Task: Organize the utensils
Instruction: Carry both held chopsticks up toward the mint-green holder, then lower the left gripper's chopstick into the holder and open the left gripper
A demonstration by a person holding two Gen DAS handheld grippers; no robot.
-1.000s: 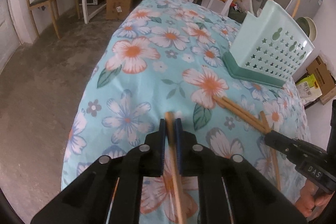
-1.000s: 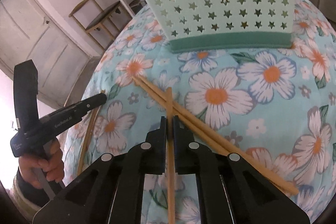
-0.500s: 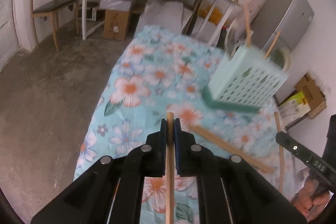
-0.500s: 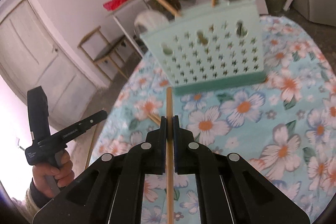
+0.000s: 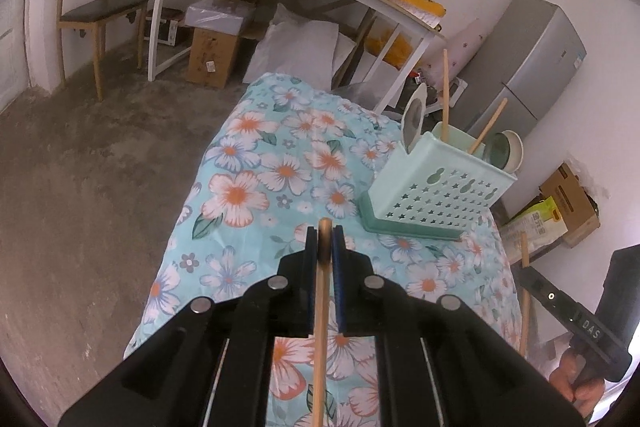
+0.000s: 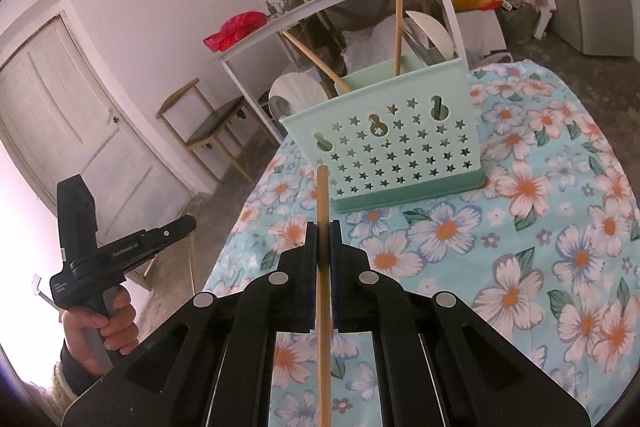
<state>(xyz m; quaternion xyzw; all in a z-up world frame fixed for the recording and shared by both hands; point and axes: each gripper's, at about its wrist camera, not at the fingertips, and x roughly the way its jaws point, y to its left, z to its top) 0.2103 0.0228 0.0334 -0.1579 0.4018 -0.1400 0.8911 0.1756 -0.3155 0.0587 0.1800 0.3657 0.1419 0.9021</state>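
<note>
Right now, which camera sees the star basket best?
The right wrist view: the star basket faces it squarely, with its star holes and the chopsticks inside clear. The left wrist view shows the basket smaller, off to the right, turned at an angle.

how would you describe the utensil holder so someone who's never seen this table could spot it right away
On the table with the blue floral cloth, look toward the far end. The utensil holder is the pale mint plastic caddy on a darker green base, with two chopsticks poking out of it. Its star-shaped cutouts and three gourd-shaped holes mark it out.
</note>
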